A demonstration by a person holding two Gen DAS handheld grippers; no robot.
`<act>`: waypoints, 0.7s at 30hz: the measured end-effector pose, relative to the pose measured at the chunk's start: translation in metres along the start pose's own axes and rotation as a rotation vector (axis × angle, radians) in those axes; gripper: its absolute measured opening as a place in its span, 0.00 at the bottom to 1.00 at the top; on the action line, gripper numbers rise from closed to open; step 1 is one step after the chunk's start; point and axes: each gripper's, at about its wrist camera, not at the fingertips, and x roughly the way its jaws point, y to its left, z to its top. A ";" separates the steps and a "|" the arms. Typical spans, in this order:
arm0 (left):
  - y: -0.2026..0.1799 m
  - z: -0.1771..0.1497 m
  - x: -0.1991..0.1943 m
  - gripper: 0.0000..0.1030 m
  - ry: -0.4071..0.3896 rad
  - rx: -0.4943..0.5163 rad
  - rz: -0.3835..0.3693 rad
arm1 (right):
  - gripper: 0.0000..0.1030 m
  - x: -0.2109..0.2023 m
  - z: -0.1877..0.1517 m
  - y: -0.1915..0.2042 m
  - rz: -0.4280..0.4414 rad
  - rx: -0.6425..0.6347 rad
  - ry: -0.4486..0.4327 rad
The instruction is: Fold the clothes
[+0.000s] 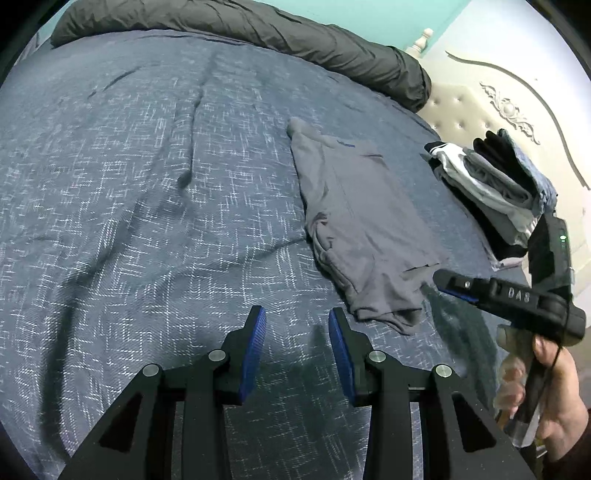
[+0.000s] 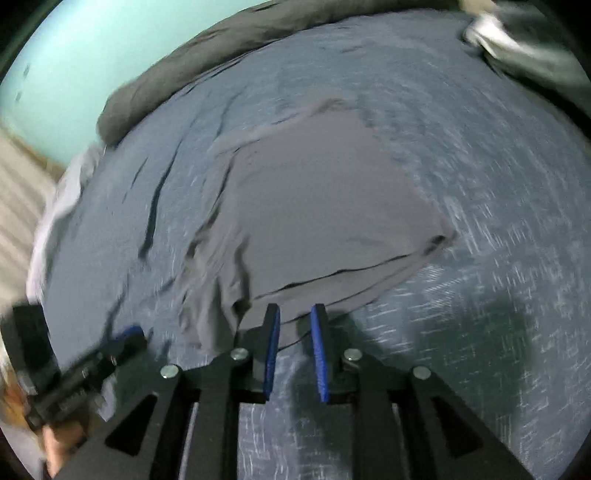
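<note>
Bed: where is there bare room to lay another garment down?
Free: the wide blue bedspread left of the grey shirt, up to the dark duvet. Crowded: right of the shirt, where the clothes stack sits by the headboard.

The left gripper (image 1: 297,325) is showing matte black linkage arms with round silver pivot screws and ribbed blue pads (image 1: 255,354) lining its fingers. The right gripper (image 2: 295,321) is wearing the same black frame, silver screws and blue pads, and its side is carrying raised letters, a small green light and a thin black cable. A dark sleeve (image 1: 569,461) is covering the wrist behind the right hand (image 1: 554,398).
</note>
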 end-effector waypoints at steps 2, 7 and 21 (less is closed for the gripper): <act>-0.005 0.001 -0.001 0.37 0.000 0.019 -0.007 | 0.30 -0.007 0.004 -0.016 -0.009 0.056 -0.031; -0.028 0.003 -0.002 0.37 0.000 0.065 -0.060 | 0.33 -0.028 0.016 -0.059 -0.057 0.169 -0.103; -0.077 -0.002 0.015 0.37 0.012 0.212 -0.057 | 0.33 -0.020 0.034 -0.068 -0.059 0.086 -0.108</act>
